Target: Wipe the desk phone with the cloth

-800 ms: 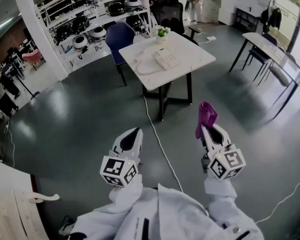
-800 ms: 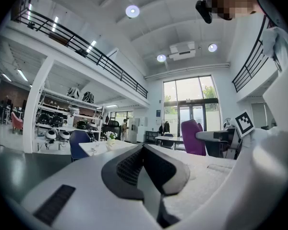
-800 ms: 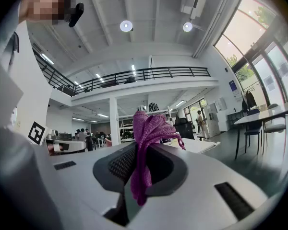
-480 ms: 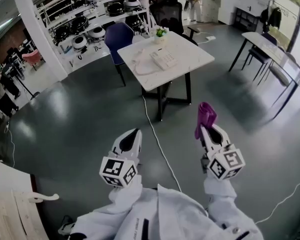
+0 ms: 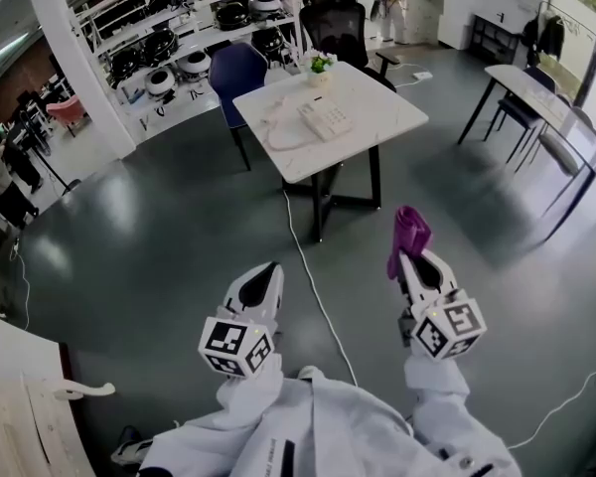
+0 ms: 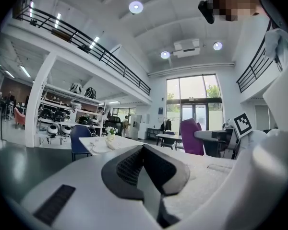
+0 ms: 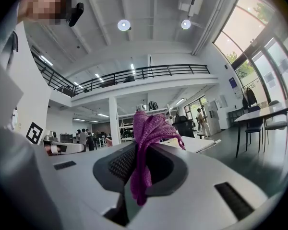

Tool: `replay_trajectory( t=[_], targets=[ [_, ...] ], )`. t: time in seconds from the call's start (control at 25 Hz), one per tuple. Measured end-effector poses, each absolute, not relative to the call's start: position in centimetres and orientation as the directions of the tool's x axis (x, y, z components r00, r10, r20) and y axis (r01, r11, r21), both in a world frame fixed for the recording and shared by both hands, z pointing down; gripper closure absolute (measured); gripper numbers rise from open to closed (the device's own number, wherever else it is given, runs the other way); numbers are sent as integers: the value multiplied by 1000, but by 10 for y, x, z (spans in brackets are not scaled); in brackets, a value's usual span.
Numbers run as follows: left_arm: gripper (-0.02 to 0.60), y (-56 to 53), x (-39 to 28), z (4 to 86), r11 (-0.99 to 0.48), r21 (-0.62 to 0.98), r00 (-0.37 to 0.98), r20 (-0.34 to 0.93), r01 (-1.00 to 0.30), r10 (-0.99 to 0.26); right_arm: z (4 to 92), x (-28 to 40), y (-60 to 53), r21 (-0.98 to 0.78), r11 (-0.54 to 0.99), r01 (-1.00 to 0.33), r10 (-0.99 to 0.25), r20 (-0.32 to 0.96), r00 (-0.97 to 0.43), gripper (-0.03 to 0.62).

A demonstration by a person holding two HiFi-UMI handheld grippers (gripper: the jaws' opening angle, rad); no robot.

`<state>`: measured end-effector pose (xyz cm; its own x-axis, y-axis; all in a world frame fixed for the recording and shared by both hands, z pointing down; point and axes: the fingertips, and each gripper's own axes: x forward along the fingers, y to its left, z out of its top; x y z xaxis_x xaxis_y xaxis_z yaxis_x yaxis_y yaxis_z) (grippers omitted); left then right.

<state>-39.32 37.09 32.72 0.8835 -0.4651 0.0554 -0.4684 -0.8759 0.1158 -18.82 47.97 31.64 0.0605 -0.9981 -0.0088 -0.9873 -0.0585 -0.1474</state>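
A white desk phone (image 5: 324, 118) with a coiled cord lies on a white square table (image 5: 377, 132) well ahead of me across the grey floor. My right gripper (image 5: 408, 249) is shut on a magenta knitted cloth (image 5: 410, 229), which sticks up past the jaw tips; the cloth (image 7: 148, 138) fills the jaw gap in the right gripper view. My left gripper (image 5: 268, 272) is held beside it at the same height, shut with nothing between the jaws (image 6: 143, 150). Both grippers are far short of the table.
A blue chair (image 5: 236, 73) and a black office chair (image 5: 338, 30) stand behind the table, with a small potted plant (image 5: 322, 65) on its far edge. A white cable (image 5: 313, 271) runs along the floor from the table toward me. Shelves with helmets (image 5: 179, 48) line the back left. Another table (image 5: 546, 97) stands at right.
The table and phone have shifted very slightly in the head view; both grippers keep the same pose and the cloth stays clamped.
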Motion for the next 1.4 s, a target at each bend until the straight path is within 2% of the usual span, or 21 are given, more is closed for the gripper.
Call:
replay_trajectory(
  t=[0.52, 1.08, 1.4],
  targets=[
    [584, 304, -355, 346, -868, 132, 878, 84, -478, -471, 342, -149, 408, -178, -55, -982, -998, 23, 52, 557],
    [583, 159, -256, 352, -910, 167, 925, 87, -379, -369, 347, -81, 269, -188, -109, -976, -994, 47, 102, 557],
    [583, 113, -226, 364, -924, 189, 943, 84, -333, -323, 357, -59, 228, -190, -152, -970, -988, 63, 143, 556]
  ],
)
